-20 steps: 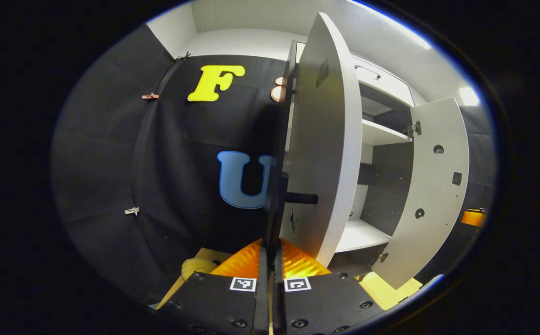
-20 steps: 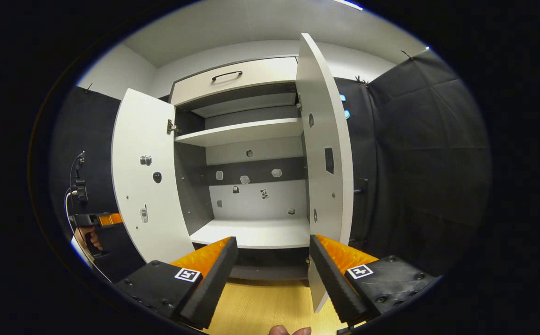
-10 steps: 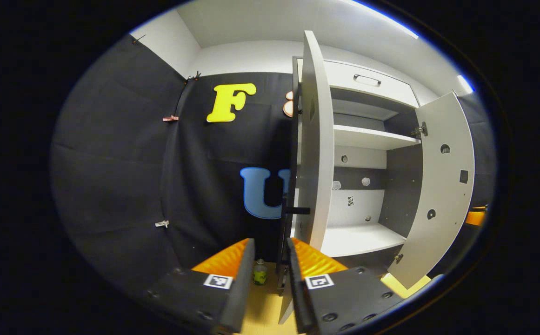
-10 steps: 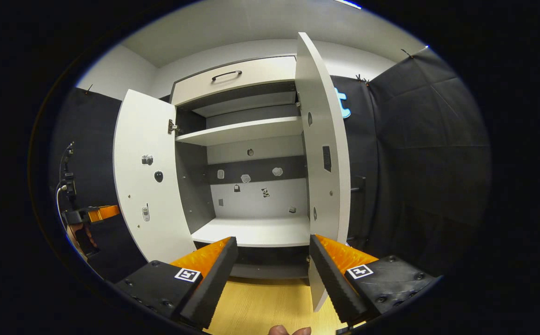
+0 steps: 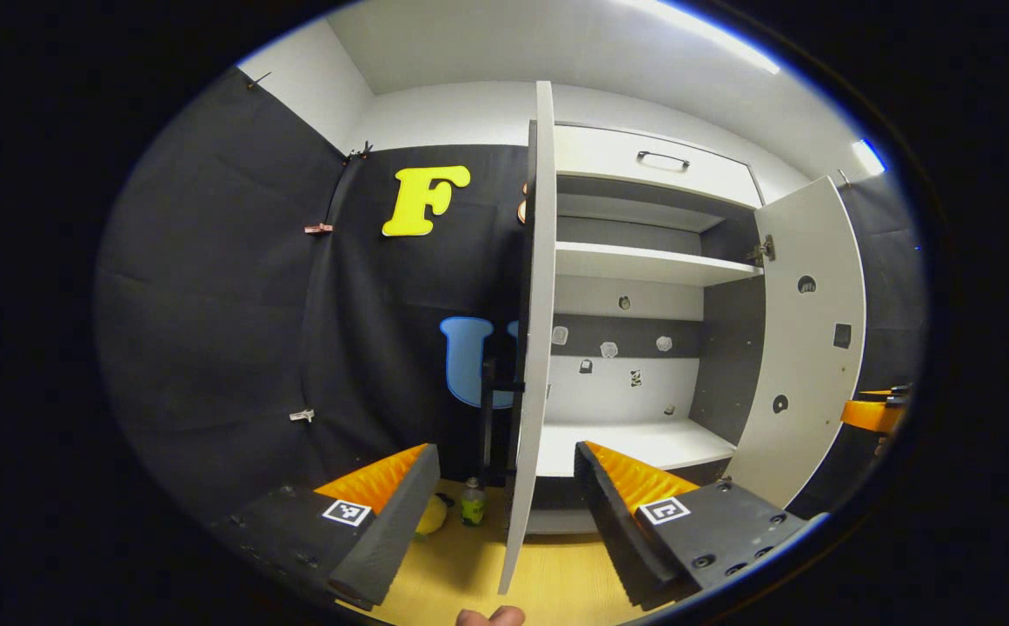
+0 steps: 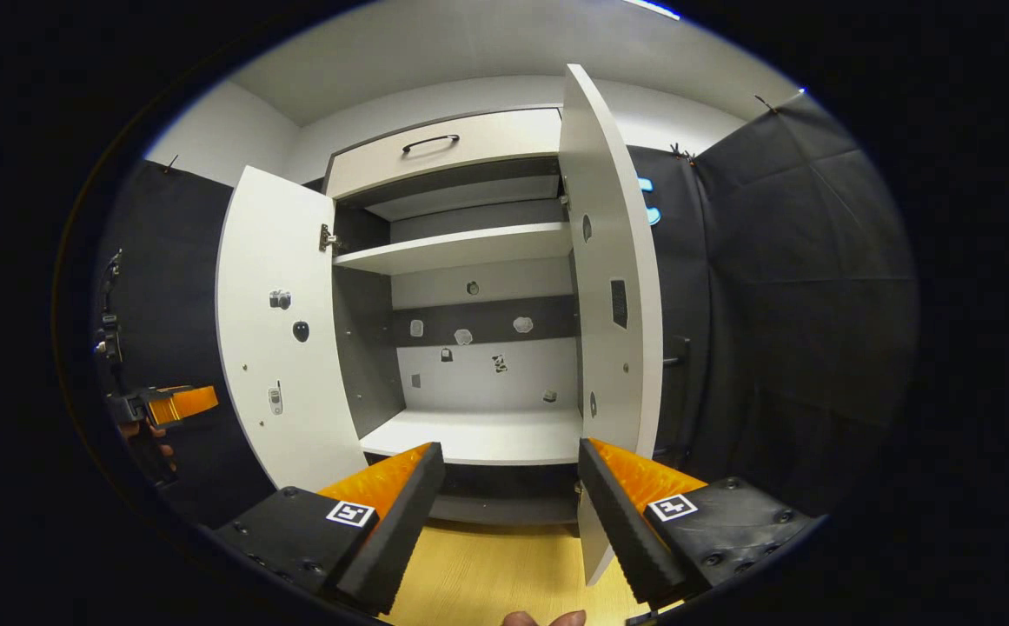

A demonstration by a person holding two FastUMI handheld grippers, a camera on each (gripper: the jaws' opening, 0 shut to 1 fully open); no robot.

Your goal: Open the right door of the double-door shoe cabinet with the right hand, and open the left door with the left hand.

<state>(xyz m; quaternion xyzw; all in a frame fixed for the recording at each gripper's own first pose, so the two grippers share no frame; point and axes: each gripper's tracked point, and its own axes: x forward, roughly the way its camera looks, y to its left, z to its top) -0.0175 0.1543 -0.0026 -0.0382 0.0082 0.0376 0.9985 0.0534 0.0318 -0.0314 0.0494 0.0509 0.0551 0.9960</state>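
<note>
The left gripper (image 5: 504,487) has its fingers spread wide apart and holds nothing. The thin edge of the left door (image 5: 539,287) stands up between the two fingers, a bit farther off, and it does not touch them. A dark handle (image 5: 491,409) sits on the outside of that door. On the wooden floor (image 5: 556,582) near the door's foot stand a small green bottle (image 5: 471,504) and a yellow soft thing (image 5: 428,515).

The right gripper (image 6: 511,487) has its fingers wide apart too, with nothing in them. It faces the shoe cabinet (image 6: 469,365), which is open. The right door (image 6: 613,287) is swung out just beyond the right finger. The left door is swung out on the other side. Inside are a white upper shelf (image 6: 456,248) and a lower shelf (image 6: 478,439). A drawer with a dark handle (image 6: 443,148) sits on top.
</note>
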